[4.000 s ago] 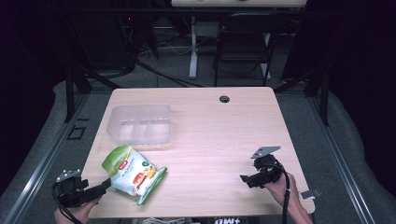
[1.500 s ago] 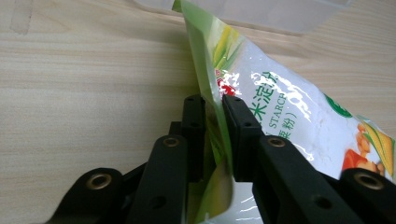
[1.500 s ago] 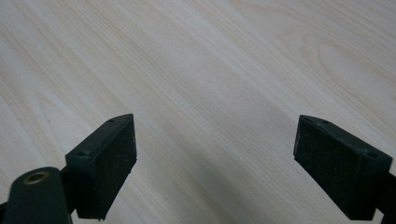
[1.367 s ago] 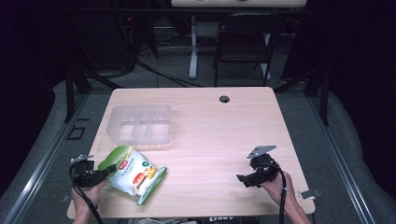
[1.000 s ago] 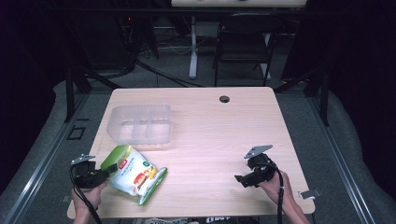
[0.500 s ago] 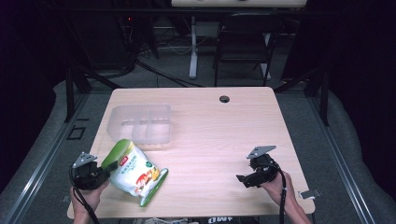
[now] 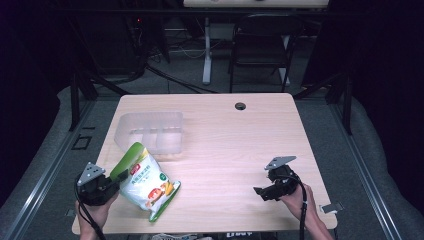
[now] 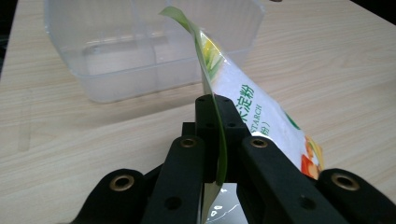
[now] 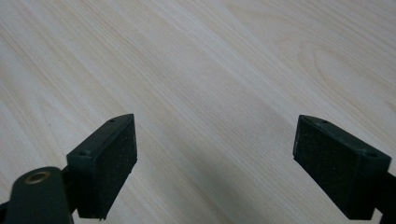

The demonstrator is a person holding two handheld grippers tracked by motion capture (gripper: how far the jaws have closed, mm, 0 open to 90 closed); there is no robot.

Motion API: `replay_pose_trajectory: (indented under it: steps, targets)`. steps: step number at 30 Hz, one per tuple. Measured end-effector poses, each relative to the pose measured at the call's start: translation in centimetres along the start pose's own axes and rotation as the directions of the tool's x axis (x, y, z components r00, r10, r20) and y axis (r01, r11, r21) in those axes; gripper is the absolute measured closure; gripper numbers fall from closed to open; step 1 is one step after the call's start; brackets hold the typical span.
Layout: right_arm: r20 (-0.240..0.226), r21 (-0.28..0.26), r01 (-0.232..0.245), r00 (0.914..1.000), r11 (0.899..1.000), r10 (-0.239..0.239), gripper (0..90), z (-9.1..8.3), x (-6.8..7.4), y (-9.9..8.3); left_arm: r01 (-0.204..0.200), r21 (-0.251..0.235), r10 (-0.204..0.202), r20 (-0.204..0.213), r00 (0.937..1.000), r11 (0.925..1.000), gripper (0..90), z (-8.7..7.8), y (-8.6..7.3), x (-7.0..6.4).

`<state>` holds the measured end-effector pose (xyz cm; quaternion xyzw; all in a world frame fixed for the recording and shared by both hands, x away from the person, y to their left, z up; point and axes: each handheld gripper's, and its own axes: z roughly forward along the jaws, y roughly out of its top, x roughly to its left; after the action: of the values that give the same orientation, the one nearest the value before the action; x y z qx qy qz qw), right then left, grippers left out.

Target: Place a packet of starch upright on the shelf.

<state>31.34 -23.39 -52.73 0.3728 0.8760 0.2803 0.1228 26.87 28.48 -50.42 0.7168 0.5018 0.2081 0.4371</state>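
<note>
Pinching starch bag edge, left gripper now tilting it up, right gripper wide apart

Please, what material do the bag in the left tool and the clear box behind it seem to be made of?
The bag looks like thin glossy plastic film: its printed edge bends and curls where the left tool pinches it. The box looks like translucent, slightly frosted rigid plastic; the table grain shows dimly through its walls.

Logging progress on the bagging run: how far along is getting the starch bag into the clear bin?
Done: the left gripper is shut on the starch bag edge. In hand: its top end tips up toward the clear bin. Left: carrying it over and dropping it in. The right gripper sits open above bare table.
</note>
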Motion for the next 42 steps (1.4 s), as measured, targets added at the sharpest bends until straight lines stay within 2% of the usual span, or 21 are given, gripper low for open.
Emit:
replay_pose_trajectory:
  steps: [7,8,10,12,14,16,18,21,24,28,33,35,37,42]
  targets:
    - [-0.005,-0.008,0.005,1.0000,1.000,-0.005,12.9,0.1,0.1,0.3,0.012,-0.008,-0.012,0.035,0.9993,0.9999,89.8,-0.3,0.3,0.0]
    - [-0.008,-0.007,0.003,1.0000,1.000,-0.003,12.9,0.2,0.1,0.3,0.005,-0.015,-0.005,0.040,0.9992,0.9999,89.9,-0.4,0.3,-0.1]
    - [-0.014,-0.002,0.004,0.9999,1.000,-0.004,12.9,0.4,0.1,0.4,-0.031,-0.025,0.031,0.012,0.9995,0.9992,89.9,-0.7,0.5,-0.8]
    - [-0.009,-0.003,0.003,1.0000,1.000,-0.003,12.9,0.4,0.1,0.4,-0.043,-0.040,0.044,0.022,0.9988,0.9982,90.0,-0.8,0.9,-1.4]
    - [-0.018,-0.003,0.000,0.9998,1.000,0.000,12.9,0.4,0.1,0.3,-0.041,-0.048,0.042,0.028,0.9987,0.9980,90.0,-0.8,1.0,-1.5]
    - [-0.003,0.002,0.003,1.0000,1.000,-0.003,12.9,0.3,0.0,0.2,-0.026,-0.065,0.029,0.052,0.9982,0.9976,90.0,-1.0,1.4,-1.7]
    - [0.002,0.005,0.001,1.0000,1.000,-0.001,12.9,0.2,-0.1,0.2,-0.023,-0.069,0.027,0.059,0.9979,0.9974,90.0,-1.0,1.5,-1.7]
    - [0.011,0.001,-0.004,0.9999,1.000,0.004,13.0,0.1,0.0,0.2,-0.023,-0.072,0.027,0.060,0.9978,0.9972,90.0,-1.0,1.7,-1.9]
    - [0.005,0.003,-0.001,1.0000,1.000,0.001,13.0,0.2,0.0,0.1,0.001,-0.067,0.003,0.055,0.9985,0.9978,90.0,-0.9,2.0,-1.8]
    - [0.002,0.007,-0.005,1.0000,1.000,0.005,13.0,0.2,-0.2,0.0,0.003,-0.070,0.001,0.064,0.9979,0.9975,90.0,-1.0,2.2,-1.8]
    - [0.008,-0.004,-0.006,0.9999,1.000,0.006,13.0,0.1,-0.1,0.1,-0.012,-0.069,0.017,0.074,0.9971,0.9975,89.9,-1.3,2.5,-2.0]
    - [0.008,0.007,0.001,1.0000,1.000,-0.001,13.0,0.1,0.0,0.2,-0.005,-0.070,0.011,0.087,0.9961,0.9976,90.0,-1.4,2.8,-2.3]
    - [0.002,0.011,0.003,1.0000,1.000,-0.003,13.0,0.3,-0.1,0.1,-0.025,-0.066,0.030,0.081,0.9962,0.9975,89.9,-1.5,3.1,-2.6]
    - [0.006,0.012,0.006,1.0000,1.000,-0.007,13.0,0.2,0.1,0.1,-0.043,-0.064,0.049,0.092,0.9945,0.9970,90.0,-1.8,3.5,-3.2]
